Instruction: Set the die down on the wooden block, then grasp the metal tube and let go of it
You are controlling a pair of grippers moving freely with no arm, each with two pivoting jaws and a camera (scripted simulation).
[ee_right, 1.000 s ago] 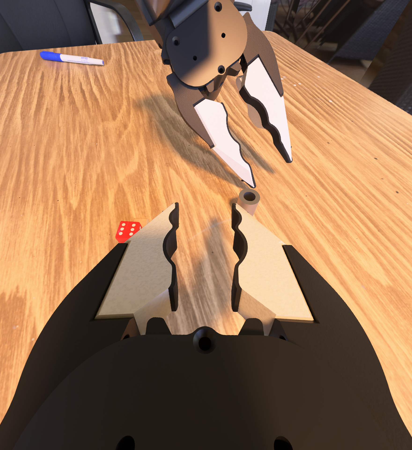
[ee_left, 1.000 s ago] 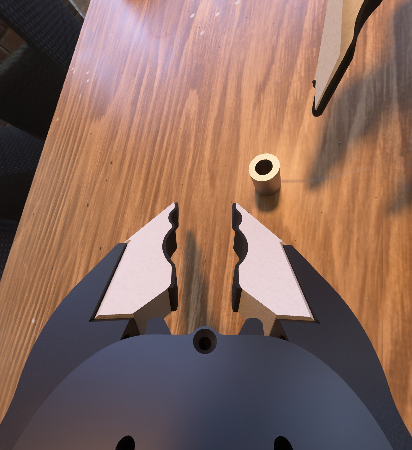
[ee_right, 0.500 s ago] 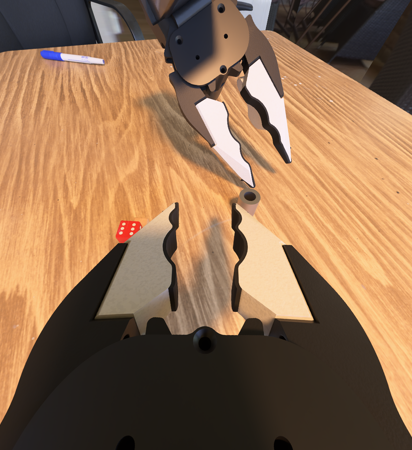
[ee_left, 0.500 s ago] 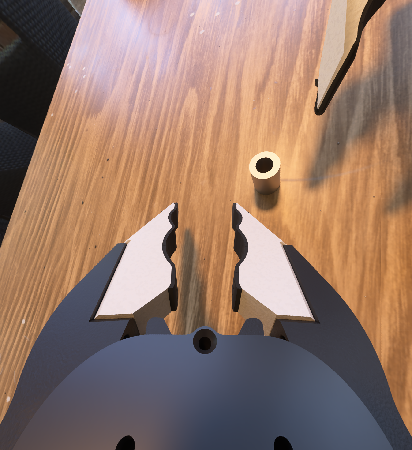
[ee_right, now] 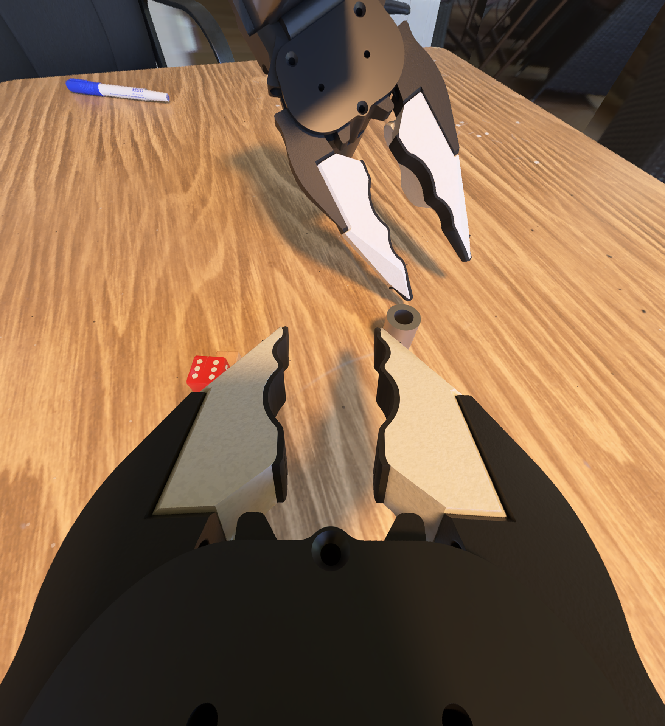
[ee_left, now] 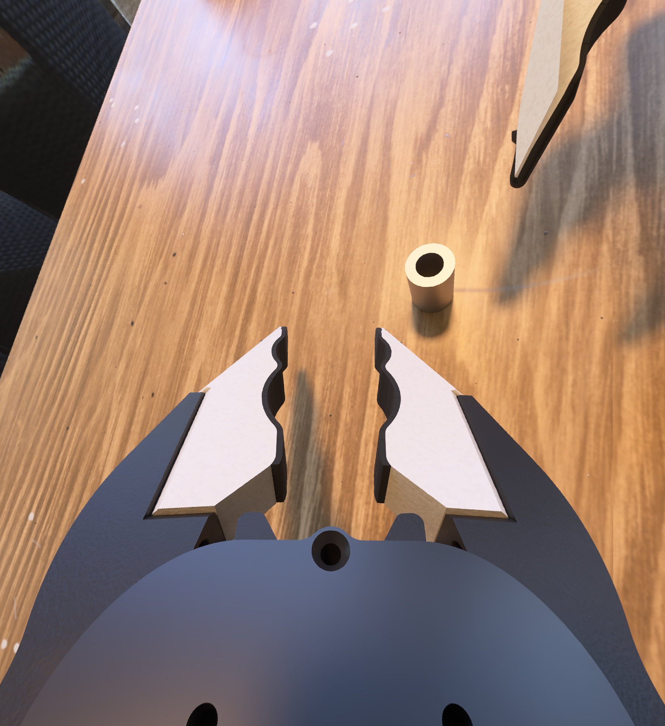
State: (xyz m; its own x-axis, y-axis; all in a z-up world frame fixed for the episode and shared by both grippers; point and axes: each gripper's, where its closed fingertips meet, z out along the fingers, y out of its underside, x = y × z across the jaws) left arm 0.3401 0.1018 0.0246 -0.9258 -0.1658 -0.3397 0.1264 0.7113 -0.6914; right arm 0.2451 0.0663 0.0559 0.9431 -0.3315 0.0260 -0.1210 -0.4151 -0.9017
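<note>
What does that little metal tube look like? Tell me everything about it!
The metal tube is a short, thick-walled cylinder with a pale, dull metal look and a dark round hole through its middle. It stands upright on the wooden table, open end up, casting a small shadow. Nothing grips it: the left gripper hangs open just short of it, and the right gripper is open too, with one finger hiding part of the tube's base in its view.

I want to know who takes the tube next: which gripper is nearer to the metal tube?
Left, it seems. The left gripper hangs just above the metal tube, one fingertip nearly over it. The right gripper sits slightly short of it, tube beside its right fingertip.
</note>
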